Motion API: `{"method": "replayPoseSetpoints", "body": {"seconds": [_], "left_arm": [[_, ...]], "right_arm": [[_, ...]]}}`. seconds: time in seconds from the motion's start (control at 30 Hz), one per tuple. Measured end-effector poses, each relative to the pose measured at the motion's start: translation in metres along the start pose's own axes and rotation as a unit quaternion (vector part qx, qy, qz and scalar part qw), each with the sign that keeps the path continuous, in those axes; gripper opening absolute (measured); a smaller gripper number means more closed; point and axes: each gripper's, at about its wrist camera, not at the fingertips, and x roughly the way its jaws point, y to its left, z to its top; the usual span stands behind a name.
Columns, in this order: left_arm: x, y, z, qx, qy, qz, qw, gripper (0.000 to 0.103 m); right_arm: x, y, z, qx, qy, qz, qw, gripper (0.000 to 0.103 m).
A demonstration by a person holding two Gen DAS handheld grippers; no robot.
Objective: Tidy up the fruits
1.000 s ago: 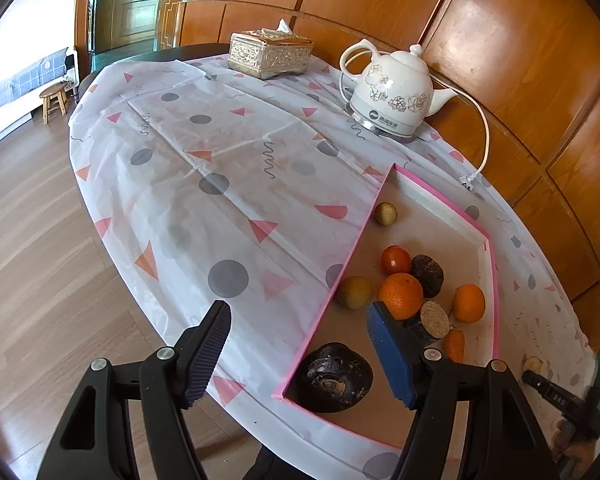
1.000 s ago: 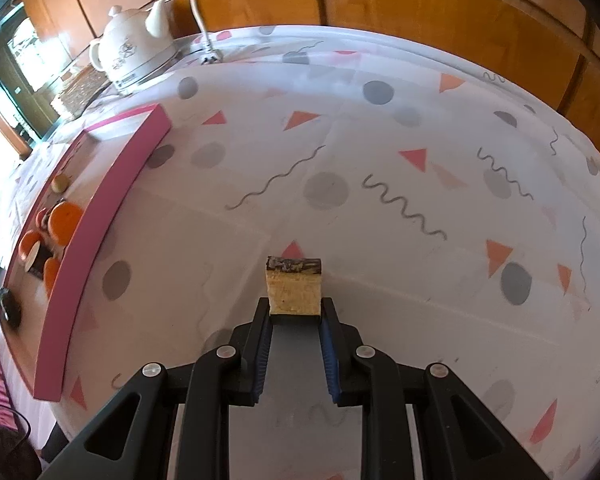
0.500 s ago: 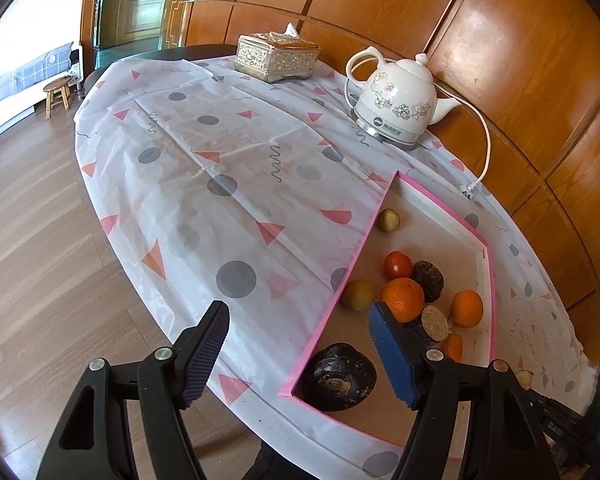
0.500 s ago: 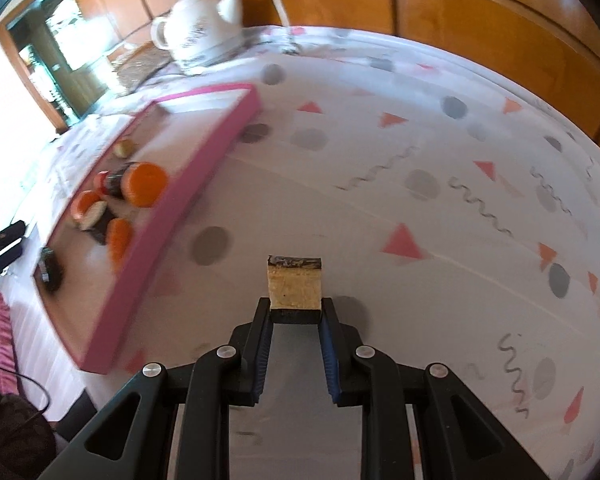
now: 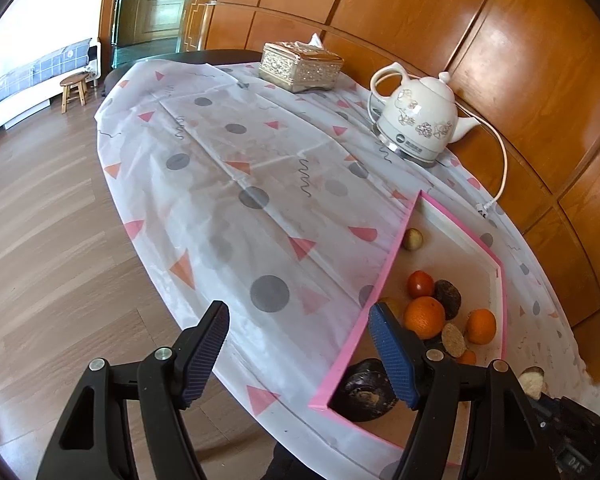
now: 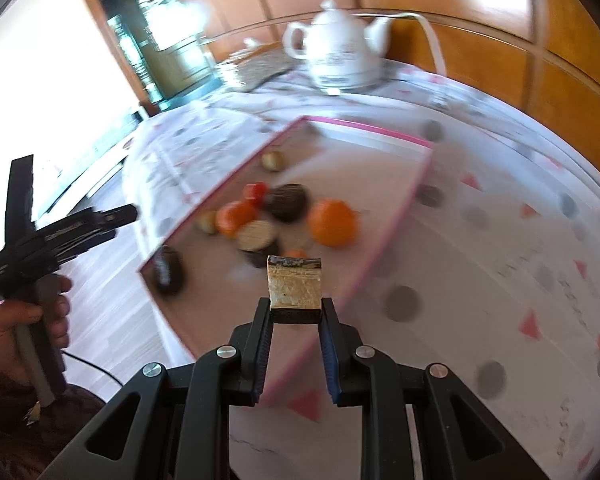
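Observation:
My right gripper is shut on a tan fruit chunk with a dark rind, held in the air above the near edge of the pink-rimmed tray. The tray holds oranges, a red fruit, dark fruits and a cut half. My left gripper is open and empty, hovering over the table's near edge beside the tray's left rim. It also shows at the left of the right wrist view, held by a hand.
A white kettle with a cord stands at the back near the wood-panelled wall. A gold tissue box sits at the far end. The patterned tablecloth covers the round table; wooden floor lies to the left.
My right gripper has swung left with the chunk, from over the bare cloth to above the tray. My left gripper has drifted back a little and stays open.

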Motion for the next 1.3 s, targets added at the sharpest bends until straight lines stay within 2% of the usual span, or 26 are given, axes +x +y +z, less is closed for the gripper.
{"method": "replayPoseSetpoints", "body": {"seconds": [0.23, 0.4, 0.73, 0.97, 1.07, 1.17, 1.3], "left_arm": [[0.003, 0.004, 0.000, -0.003, 0.002, 0.002, 1.0000, 0.073], [0.008, 0.003, -0.004, -0.001, 0.012, 0.001, 0.9999, 0.073], [0.008, 0.000, -0.006, 0.006, 0.012, 0.001, 0.9999, 0.073], [0.001, -0.009, -0.008, 0.024, 0.004, -0.004, 0.9997, 0.074], [-0.002, -0.014, -0.008, 0.035, -0.003, -0.006, 0.9994, 0.074], [-0.005, -0.018, -0.008, 0.043, -0.007, -0.004, 0.9990, 0.075], [-0.007, -0.021, -0.009, 0.049, -0.011, -0.003, 0.9987, 0.076]], "right_arm": [[0.037, 0.037, 0.009, -0.053, 0.041, 0.025, 0.997, 0.023], [0.066, 0.042, 0.009, -0.067, 0.070, 0.010, 0.995, 0.024], [0.069, 0.039, 0.009, -0.060, 0.064, 0.002, 0.996, 0.025], [0.065, 0.038, 0.006, -0.063, 0.042, -0.054, 0.996, 0.025], [0.065, 0.036, 0.005, -0.060, 0.043, -0.054, 0.996, 0.025], [0.061, 0.034, 0.002, -0.047, 0.038, -0.045, 0.997, 0.031], [0.054, 0.035, -0.001, -0.041, 0.027, -0.045, 0.998, 0.034]]}}
